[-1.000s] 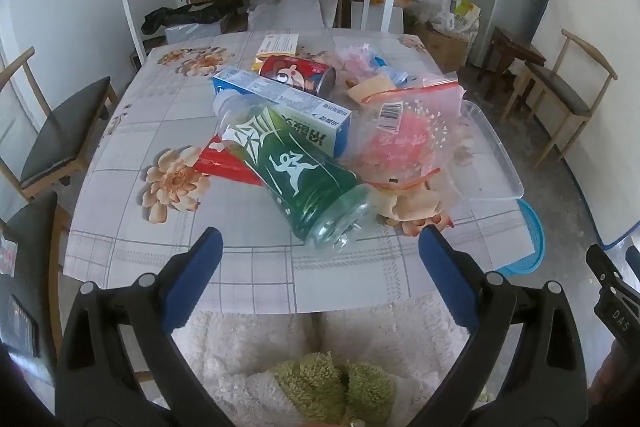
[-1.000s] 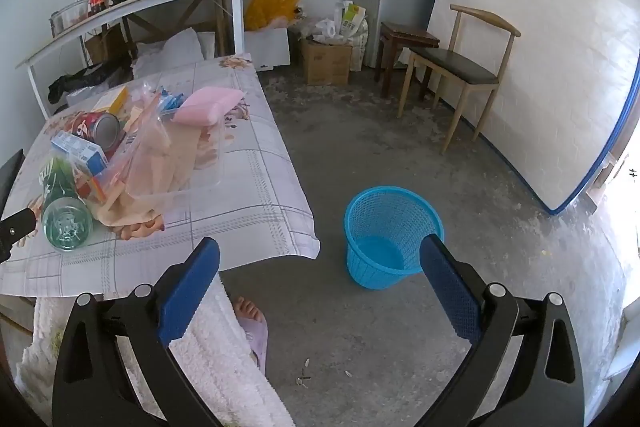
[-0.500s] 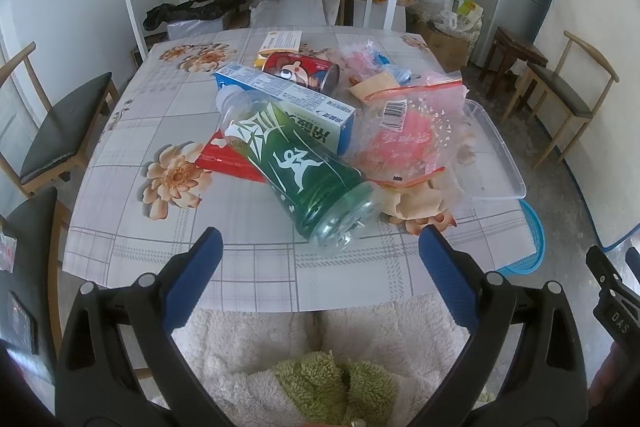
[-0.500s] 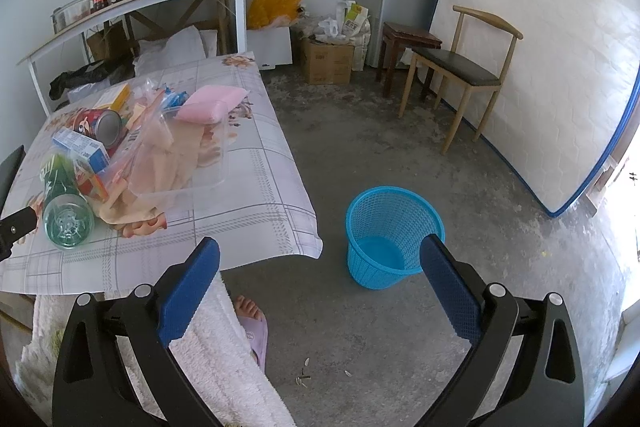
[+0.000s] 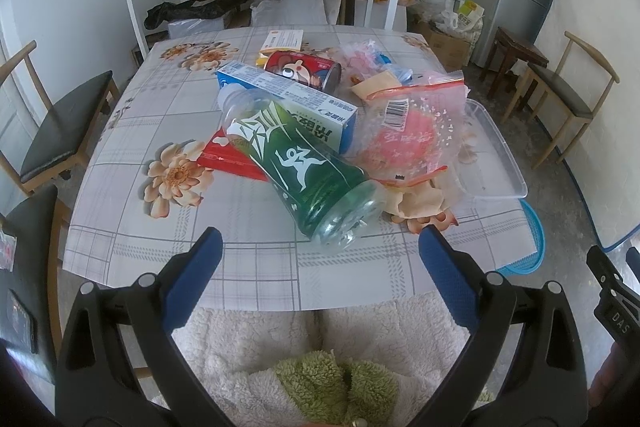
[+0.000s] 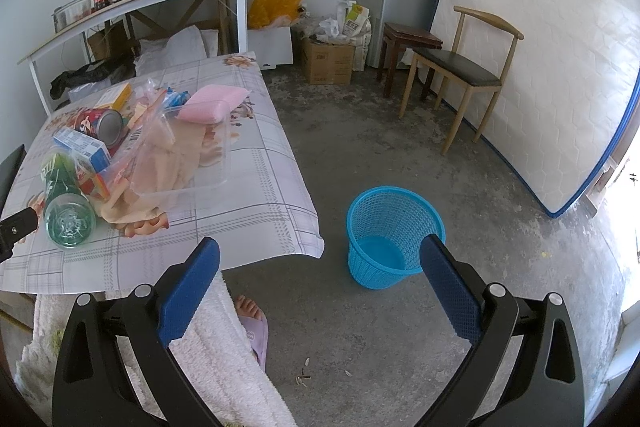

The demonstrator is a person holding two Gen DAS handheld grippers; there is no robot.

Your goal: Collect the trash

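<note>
Nearest in the left wrist view, the left claw (image 5: 320,251) hangs over the near edge of the desk (image 5: 256,267) with its jaws spread wide and nothing between them. The right claw (image 6: 320,259) is likewise wide open and empty, held off the desk's right side above the floor, with the blue basket (image 6: 394,223) just beyond its right finger. The basket looks empty, so the collecting seems barely begun.

The closest piece of trash is the green bottle (image 5: 304,163), lying on its side with its base toward the left claw and its neck pointing away. It looks empty, so probably light, and its thin plastic will likely dent under a hard squeeze and roll if nudged. The label-wrapped middle is the best place to hold it, across the width; the round base would slip.

Under and beside it lie a red packet (image 5: 230,159) and a blue and white carton (image 5: 288,99). The carton is stiff and flat-sided, an easy grip along its long faces.

To the right, the zip bag (image 5: 408,131) is soft and slick; a pinch at a bunched corner or the seal strip should serve. It rests against a clear tray (image 5: 500,163).

Farther off lies a red can (image 5: 304,69) on its side, rigid but liable to roll, and beyond it a yellow card (image 5: 282,41).
</note>
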